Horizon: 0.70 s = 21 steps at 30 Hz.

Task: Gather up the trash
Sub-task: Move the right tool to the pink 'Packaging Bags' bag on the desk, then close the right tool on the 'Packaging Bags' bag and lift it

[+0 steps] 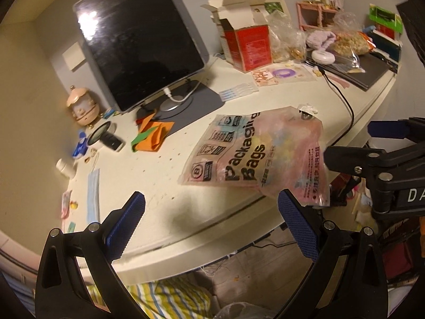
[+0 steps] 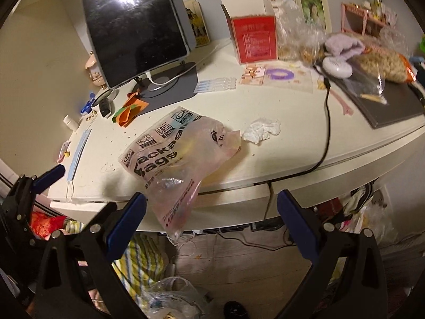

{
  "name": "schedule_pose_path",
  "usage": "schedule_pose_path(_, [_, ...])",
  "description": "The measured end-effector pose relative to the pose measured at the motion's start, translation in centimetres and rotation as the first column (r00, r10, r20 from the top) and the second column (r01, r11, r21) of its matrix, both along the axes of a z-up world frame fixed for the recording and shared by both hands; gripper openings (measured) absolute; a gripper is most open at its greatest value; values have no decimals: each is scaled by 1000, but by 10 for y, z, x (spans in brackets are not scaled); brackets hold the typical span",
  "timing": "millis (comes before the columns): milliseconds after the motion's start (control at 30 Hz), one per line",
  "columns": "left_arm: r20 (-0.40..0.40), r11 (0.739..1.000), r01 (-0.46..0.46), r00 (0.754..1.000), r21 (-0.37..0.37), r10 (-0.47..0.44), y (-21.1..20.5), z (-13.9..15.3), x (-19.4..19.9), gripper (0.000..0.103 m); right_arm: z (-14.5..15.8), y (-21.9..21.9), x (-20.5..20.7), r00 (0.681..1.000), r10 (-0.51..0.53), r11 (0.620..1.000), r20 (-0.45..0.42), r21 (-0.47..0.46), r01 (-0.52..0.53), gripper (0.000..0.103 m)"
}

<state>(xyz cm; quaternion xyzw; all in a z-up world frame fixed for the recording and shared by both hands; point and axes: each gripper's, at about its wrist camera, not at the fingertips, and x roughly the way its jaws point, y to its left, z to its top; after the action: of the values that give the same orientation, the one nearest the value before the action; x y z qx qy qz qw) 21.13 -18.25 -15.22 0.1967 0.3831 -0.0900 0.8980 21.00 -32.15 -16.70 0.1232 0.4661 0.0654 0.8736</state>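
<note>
Packaging bag (image 2: 175, 159) overhangs desk edge (image 2: 239, 186) ahead of both spread, empty grippers: left gripper (image 1: 211, 216), right gripper (image 2: 211, 216).

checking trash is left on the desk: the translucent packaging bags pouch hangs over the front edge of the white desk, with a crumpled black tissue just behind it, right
Not quite. The translucent "Packaging Bags" plastic pouch does hang over the white desk's front edge, but the crumpled tissue behind it is white, not black. The right wrist view shows this plainly.

A dark tablet (image 2: 132, 26) on its stand, beside a red box (image 2: 253, 37).
</note>
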Motion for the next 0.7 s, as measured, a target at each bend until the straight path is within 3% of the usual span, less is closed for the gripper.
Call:
schedule_pose_path(500, [-52,1000,16,999,7,-16,-1,-24,36,97,-30,9,42,994,-43,990,-96,133,55,95])
schedule_pose_path(533, [-54,1000,17,998,7,-17,-1,-25,37,97,-31,9,42,994,-43,988,-97,142,57,93])
schedule_pose_path(600, [-57,1000,18,998,6,-17,-2,-26,39,97,-33,10,44,994,-42,989,-105,139,56,65])
schedule_pose_path(700, [-59,1000,21,998,3,-21,-3,-28,41,97,-35,10,45,992,-44,987,-115,151,62,58])
